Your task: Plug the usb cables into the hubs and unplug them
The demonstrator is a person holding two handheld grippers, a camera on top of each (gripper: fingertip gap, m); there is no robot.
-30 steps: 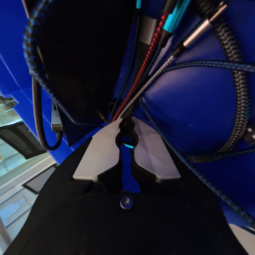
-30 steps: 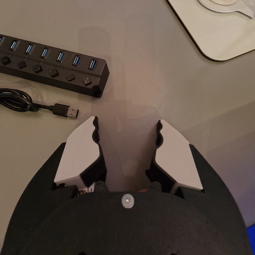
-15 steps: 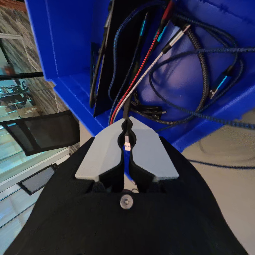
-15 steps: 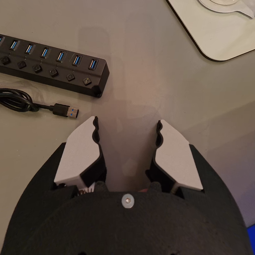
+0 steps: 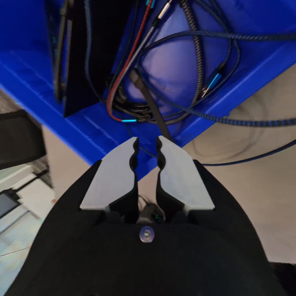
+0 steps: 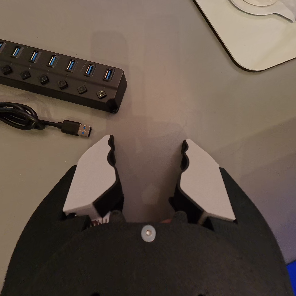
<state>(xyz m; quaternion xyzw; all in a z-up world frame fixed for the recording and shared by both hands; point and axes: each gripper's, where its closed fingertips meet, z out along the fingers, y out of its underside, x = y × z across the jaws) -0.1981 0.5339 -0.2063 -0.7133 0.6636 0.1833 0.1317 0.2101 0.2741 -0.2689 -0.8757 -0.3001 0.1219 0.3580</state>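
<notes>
In the left wrist view my left gripper (image 5: 147, 141) is open, with nothing pressed between its pads. It hovers at the rim of a blue bin (image 5: 89, 128) full of tangled USB cables. A black cable (image 5: 153, 105) runs out of the bin and over the rim beside the right fingertip (image 5: 166, 144). A thin braided cable (image 5: 148, 152) crosses behind the gap without being gripped. In the right wrist view my right gripper (image 6: 148, 138) is wide open and empty above the grey table. A black USB hub (image 6: 64, 80) with several blue ports lies to its upper left, and a black cable's USB plug (image 6: 76, 129) lies just left of the left fingertip.
The bin also holds a red braided cable (image 5: 110, 102), dark blue braided cables (image 5: 240, 123) that spill onto the table, and a black flat panel (image 5: 83, 64). A white mat (image 6: 256, 40) lies at the table's far right. A blue corner (image 6: 291, 270) shows at the lower right. One gripper's finger ends stand about 50 cm off the other's. My right tips are roughly 9 cm from the black USB hub (image 6: 64, 80).
My left gripper was shut on a black cable's USB plug; it has now opened, the plug has left the grasp, and the gripper has pulled back from the bin. The right gripper has not moved.
</notes>
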